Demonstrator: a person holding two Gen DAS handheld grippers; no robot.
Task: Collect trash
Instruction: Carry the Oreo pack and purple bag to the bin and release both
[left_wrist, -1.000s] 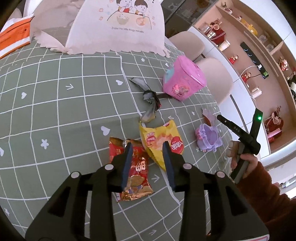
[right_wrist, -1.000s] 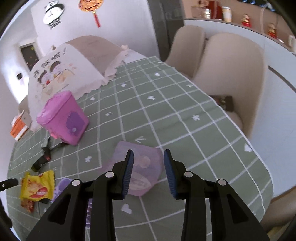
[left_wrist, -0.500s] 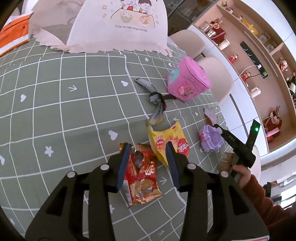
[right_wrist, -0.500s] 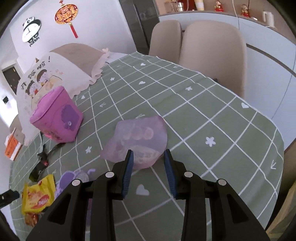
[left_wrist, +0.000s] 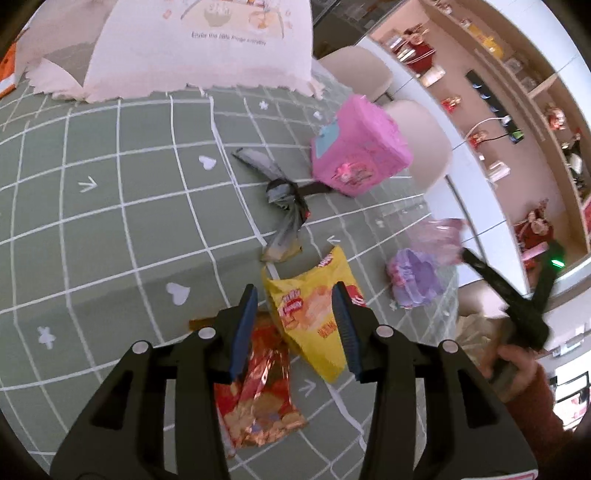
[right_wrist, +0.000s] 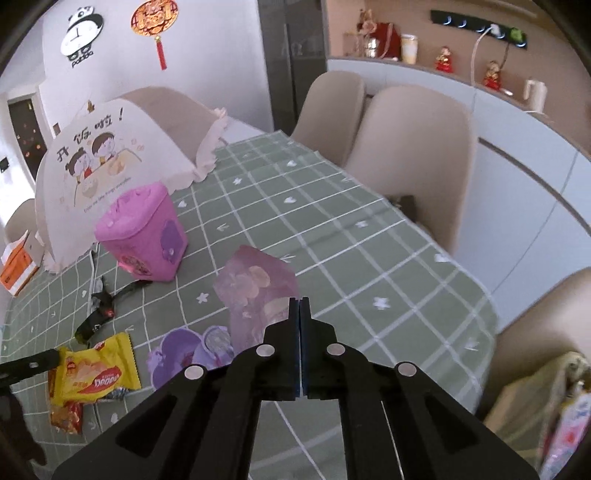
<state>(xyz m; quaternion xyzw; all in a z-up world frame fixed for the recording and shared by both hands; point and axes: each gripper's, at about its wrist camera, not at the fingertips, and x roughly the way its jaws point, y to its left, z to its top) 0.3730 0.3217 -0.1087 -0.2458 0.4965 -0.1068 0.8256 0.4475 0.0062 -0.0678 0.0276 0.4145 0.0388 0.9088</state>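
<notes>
My left gripper (left_wrist: 293, 325) is open, its fingers straddling the yellow chip bag (left_wrist: 314, 314) on the green checked tablecloth (left_wrist: 110, 221). A red snack wrapper (left_wrist: 258, 402) lies just left of it under the left finger. My right gripper (right_wrist: 299, 306) is shut on a translucent purple wrapper (right_wrist: 255, 291), held above the table; it also shows blurred in the left wrist view (left_wrist: 439, 240). A dark crumpled wrapper (left_wrist: 284, 206) lies further out. The yellow bag (right_wrist: 96, 373) and red wrapper (right_wrist: 66, 417) show in the right wrist view too.
A pink bin (left_wrist: 358, 155) stands at the far right of the table. A purple flower-shaped dish (left_wrist: 413, 280) sits near the table edge. A white mesh food cover (left_wrist: 195, 48) stands at the back. Beige chairs (right_wrist: 410, 147) line the far side.
My right gripper has closed on the purple wrapper and lifted it off the table. My left gripper has shifted right, from over the red wrapper to over the yellow bag.
</notes>
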